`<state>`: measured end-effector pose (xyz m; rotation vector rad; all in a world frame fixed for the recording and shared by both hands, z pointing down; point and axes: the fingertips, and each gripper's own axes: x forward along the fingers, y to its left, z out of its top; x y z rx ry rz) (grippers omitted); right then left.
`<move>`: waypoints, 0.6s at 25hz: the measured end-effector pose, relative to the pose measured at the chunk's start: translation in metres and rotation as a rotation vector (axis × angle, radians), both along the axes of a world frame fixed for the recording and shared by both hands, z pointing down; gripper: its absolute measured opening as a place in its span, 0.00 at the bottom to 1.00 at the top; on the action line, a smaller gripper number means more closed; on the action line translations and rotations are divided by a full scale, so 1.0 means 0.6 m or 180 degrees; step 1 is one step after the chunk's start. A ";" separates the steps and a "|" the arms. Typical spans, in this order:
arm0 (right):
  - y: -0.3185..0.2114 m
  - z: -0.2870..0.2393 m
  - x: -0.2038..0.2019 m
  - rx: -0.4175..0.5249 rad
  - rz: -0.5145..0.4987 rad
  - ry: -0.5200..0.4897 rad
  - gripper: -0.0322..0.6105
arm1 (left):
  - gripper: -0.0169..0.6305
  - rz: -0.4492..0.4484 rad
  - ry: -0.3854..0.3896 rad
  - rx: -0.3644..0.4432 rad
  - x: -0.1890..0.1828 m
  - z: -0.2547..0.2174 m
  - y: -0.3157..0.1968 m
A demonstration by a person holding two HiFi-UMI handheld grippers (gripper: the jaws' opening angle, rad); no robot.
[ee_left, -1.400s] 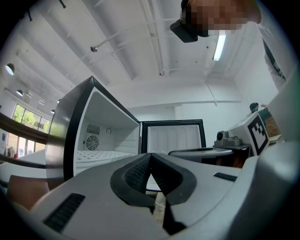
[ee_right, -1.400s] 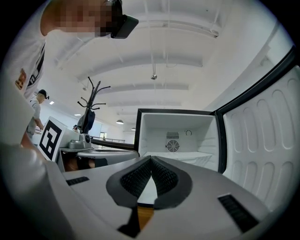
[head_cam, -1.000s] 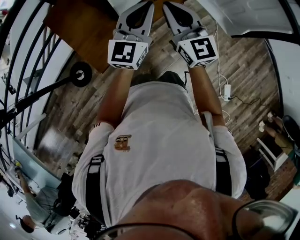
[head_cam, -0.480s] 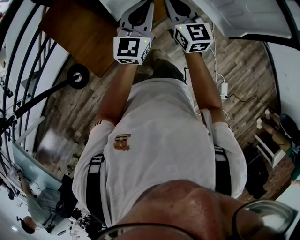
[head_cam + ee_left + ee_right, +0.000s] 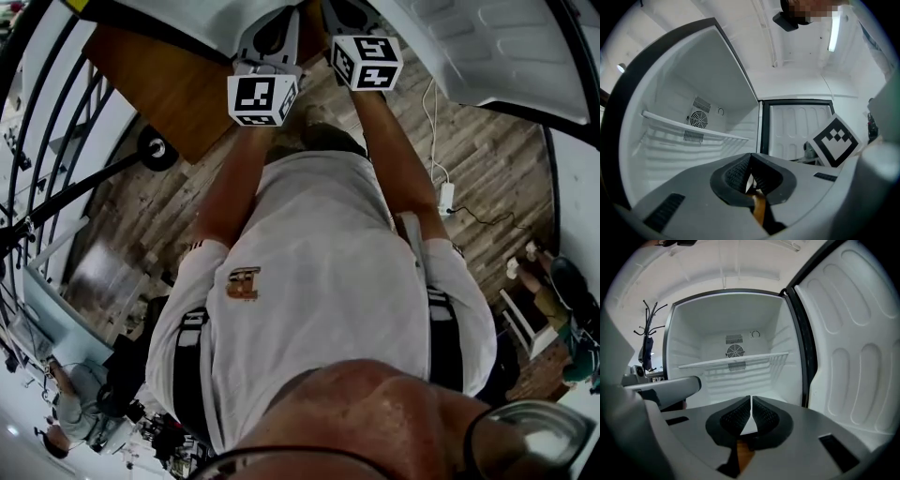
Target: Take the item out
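Note:
A white fridge [image 5: 736,329] stands open in front of me. Its compartment shows a wire shelf [image 5: 736,361] and a round fan vent [image 5: 734,351], and I see no item inside. The door [image 5: 853,357] is swung out to the right. My right gripper [image 5: 751,401] points into the opening with its jaws shut and nothing between them. My left gripper [image 5: 750,158], also shut and empty, is beside it on the left, facing the shelf [image 5: 693,129]. In the head view both marker cubes [image 5: 262,98] [image 5: 367,62] sit under the fridge's white edge, which hides the fingertips.
A brown wooden cabinet [image 5: 159,75] stands left of the fridge. A black stand with a round foot [image 5: 150,148] is on the plank floor at left. A white cable and plug block [image 5: 448,197] lie at right. A coat rack [image 5: 649,333] stands beyond the fridge.
Both grippers have moved up the head view toward the fridge, the right one further. The fridge's white edge now covers more of the top of the frame.

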<state>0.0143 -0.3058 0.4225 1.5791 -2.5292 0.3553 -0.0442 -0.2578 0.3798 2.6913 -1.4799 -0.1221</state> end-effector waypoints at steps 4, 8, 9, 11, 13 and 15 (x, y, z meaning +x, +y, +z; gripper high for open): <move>-0.039 0.036 0.023 -0.0232 0.0053 -0.0215 0.11 | 0.05 -0.0127 -0.0050 -0.0024 0.021 0.004 -0.031; -0.066 0.066 0.038 -0.0416 0.0027 -0.0443 0.11 | 0.05 -0.0260 -0.0102 -0.0050 0.040 0.012 -0.054; -0.073 0.072 0.040 -0.0463 0.0021 -0.0517 0.11 | 0.05 -0.0292 -0.0112 -0.0059 0.044 0.014 -0.060; -0.086 0.085 0.047 -0.0559 0.0026 -0.0679 0.11 | 0.05 -0.0349 -0.0135 -0.0081 0.050 0.020 -0.070; -0.096 0.097 0.059 -0.0638 0.0049 -0.0826 0.11 | 0.05 -0.0399 -0.0159 -0.0106 0.059 0.028 -0.077; -0.101 0.106 0.070 -0.0688 0.0063 -0.0946 0.11 | 0.05 -0.0443 -0.0177 -0.0126 0.069 0.033 -0.080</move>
